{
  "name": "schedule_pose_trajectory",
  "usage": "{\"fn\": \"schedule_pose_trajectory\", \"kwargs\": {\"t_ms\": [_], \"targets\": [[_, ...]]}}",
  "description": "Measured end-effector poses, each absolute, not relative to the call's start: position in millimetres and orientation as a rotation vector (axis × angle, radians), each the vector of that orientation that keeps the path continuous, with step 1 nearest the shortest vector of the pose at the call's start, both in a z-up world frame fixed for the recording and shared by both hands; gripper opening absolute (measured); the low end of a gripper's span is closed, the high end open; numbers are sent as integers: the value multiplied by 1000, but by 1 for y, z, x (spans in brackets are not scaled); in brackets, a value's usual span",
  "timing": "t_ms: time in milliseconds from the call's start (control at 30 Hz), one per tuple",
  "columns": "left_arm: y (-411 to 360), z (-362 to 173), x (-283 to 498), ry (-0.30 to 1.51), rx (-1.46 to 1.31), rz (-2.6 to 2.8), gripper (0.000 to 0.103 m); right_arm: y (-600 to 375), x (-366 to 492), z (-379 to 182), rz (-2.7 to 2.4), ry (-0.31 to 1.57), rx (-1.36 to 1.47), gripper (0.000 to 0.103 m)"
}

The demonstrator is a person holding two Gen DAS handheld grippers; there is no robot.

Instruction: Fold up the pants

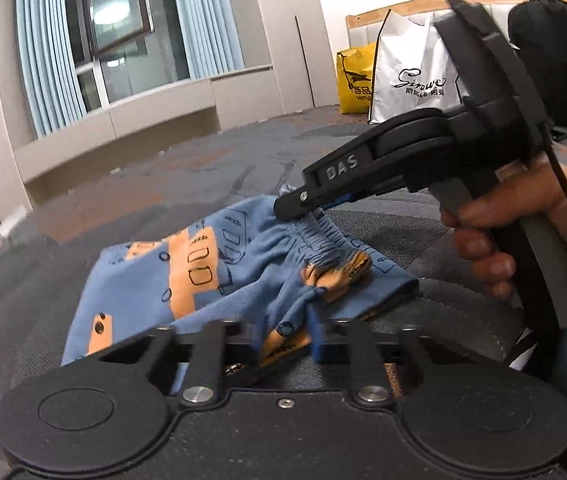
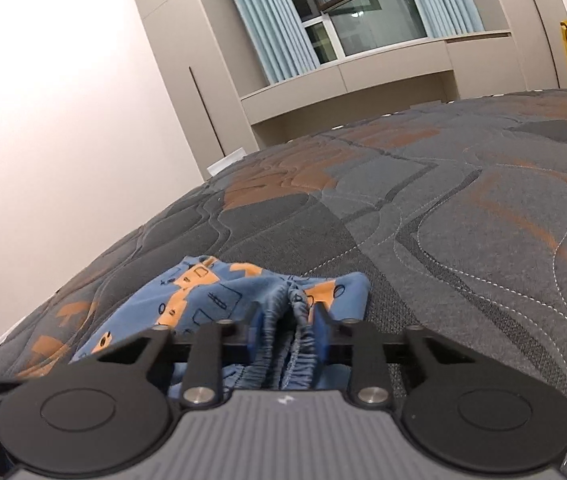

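Observation:
Small blue pants (image 1: 203, 272) with orange patches and black outline prints lie bunched on a grey quilted bed (image 1: 395, 236). My left gripper (image 1: 289, 334) is shut on a fold of the pants near their lower edge. My right gripper (image 1: 303, 200) comes in from the right and is shut on the gathered elastic waistband (image 1: 323, 240). In the right wrist view the right gripper (image 2: 289, 320) pinches the waistband (image 2: 295, 344) between its blue pads, and the rest of the pants (image 2: 187, 292) spreads to the left on the bed (image 2: 463, 220).
A yellow bag (image 1: 353, 80) and a white bag (image 1: 411, 72) stand at the bed's far end by a wooden headboard. A black backpack (image 1: 551, 56) stands to their right. A window with blue curtains (image 2: 343, 12) and a beige ledge lie beyond the bed.

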State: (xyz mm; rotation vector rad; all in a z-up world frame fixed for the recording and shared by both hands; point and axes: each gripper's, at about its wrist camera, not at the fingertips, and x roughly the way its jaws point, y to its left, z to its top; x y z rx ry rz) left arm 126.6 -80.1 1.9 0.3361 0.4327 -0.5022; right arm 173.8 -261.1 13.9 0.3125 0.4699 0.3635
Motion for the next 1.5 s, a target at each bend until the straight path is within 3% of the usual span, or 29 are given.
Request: {"fn": "schedule_pose_trajectory", "kwargs": {"t_ms": [100, 367, 767, 800, 933, 967, 1033, 1067, 1133, 1233, 1500], "targets": [[-77, 5, 125, 408, 318, -506, 5, -265, 168, 16, 361, 454, 337, 15], [-82, -1, 127, 431, 317, -507, 5, -270, 159, 14, 322, 474, 374, 16], [-70, 2, 133, 493, 112, -489, 16, -267, 149, 8, 256, 470, 337, 35], [-70, 3, 132, 491, 107, -482, 18, -268, 147, 9, 252, 463, 341, 40], [-69, 6, 125, 469, 85, -456, 38, -272, 138, 12, 232, 435, 349, 79], [-67, 9, 124, 461, 75, -446, 41, -273, 136, 13, 224, 428, 349, 84], [-64, 13, 123, 450, 53, -420, 58, -275, 131, 14, 207, 410, 351, 95], [-62, 16, 122, 445, 39, -401, 65, -276, 129, 15, 200, 401, 353, 97], [-56, 20, 121, 431, 10, -364, 88, -277, 125, 17, 182, 387, 358, 103], [-48, 26, 119, 405, -9, -305, 100, -276, 122, 18, 163, 376, 349, 103], [-32, 31, 121, 397, -32, -202, 102, -264, 119, 18, 146, 393, 303, 103]]}}
